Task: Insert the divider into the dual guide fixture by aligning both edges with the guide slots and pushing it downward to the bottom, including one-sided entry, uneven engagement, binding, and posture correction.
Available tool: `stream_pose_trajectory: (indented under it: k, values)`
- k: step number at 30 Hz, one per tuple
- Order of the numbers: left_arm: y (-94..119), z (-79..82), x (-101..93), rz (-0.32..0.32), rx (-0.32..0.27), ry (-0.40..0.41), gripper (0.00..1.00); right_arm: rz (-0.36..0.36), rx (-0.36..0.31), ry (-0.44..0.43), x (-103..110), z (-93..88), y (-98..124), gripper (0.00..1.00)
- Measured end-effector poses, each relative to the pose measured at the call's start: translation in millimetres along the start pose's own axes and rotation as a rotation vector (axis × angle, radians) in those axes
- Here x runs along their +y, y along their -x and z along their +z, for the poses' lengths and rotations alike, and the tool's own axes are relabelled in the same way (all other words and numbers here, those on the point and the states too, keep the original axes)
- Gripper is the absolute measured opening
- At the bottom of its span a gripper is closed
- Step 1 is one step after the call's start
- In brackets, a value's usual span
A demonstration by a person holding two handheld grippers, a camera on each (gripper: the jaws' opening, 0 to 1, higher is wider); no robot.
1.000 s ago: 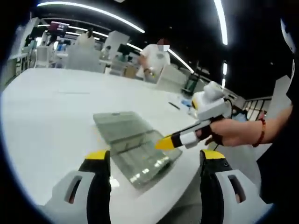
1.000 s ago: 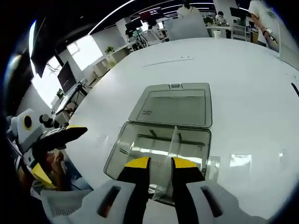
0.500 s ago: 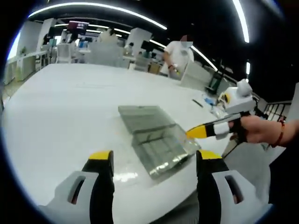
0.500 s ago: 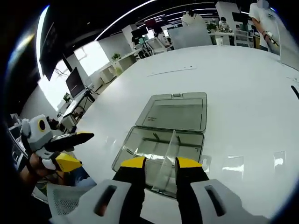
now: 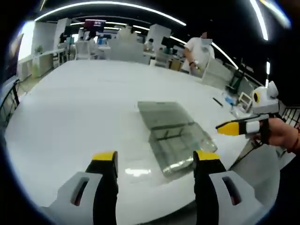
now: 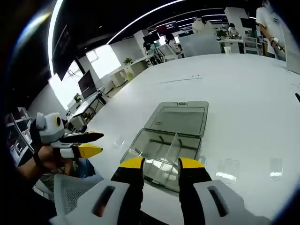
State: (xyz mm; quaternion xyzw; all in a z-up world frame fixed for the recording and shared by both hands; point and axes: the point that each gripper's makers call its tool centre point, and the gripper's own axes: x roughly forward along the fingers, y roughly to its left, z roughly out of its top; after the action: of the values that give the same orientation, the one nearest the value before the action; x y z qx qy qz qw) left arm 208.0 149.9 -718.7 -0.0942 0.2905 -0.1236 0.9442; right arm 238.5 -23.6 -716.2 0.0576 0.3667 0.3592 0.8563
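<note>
A clear plastic box point(image 6: 154, 157) lies on the white table with its lid point(image 6: 180, 119) folded flat behind it. A clear divider point(image 6: 172, 149) stands on edge inside the tray, running front to back. My right gripper point(image 6: 160, 163) is open just short of the tray's near wall, touching nothing. From the side, the same box point(image 5: 176, 143) and lid point(image 5: 164, 115) lie ahead of my left gripper point(image 5: 155, 157), which is open and empty, well back from the tray. Each gripper also enters the other's view: the right gripper point(image 5: 222, 127) from the right, the left gripper point(image 6: 97, 143) from the left.
Loose clear plates point(image 6: 227, 164) lie flat on the table point(image 5: 70, 108) right of the box. A person's hand point(image 5: 281, 133) holds the right gripper beyond the table's edge. Desks, chairs and people stand far behind.
Both grippers have drawn back from the box. The right gripper's jaws have spread wider and left the divider standing in the tray.
</note>
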Motion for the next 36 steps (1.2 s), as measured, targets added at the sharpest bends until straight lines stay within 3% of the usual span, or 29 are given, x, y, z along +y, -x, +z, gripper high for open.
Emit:
stream_pose_trajectory:
  k: [6, 12, 22, 31, 36]
  values:
    - [0, -4.0, 11.6, 0.080, 0.025, 0.005, 0.56, 0.027, -0.005, 0.007, -4, 0.5, 9, 0.25]
    - [-4, -12.6, 15.2, 0.135, 0.072, -0.044, 0.53, 0.036, -0.007, -0.010, -9, -1.0, 16, 0.25]
    - [-18, -24.2, 13.5, 0.167, 0.138, -0.080, 0.46, 0.052, 0.006, -0.025, -11, -4.0, 17, 0.25]
    - [-30, -34.3, 19.8, 0.208, 0.208, -0.138, 0.46, 0.071, 0.020, -0.042, -14, -4.9, 16, 0.24]
    - [-36, -47.4, 21.7, 0.217, 0.257, -0.149, 0.45, 0.081, 0.027, -0.029, -13, -4.7, 15, 0.24]
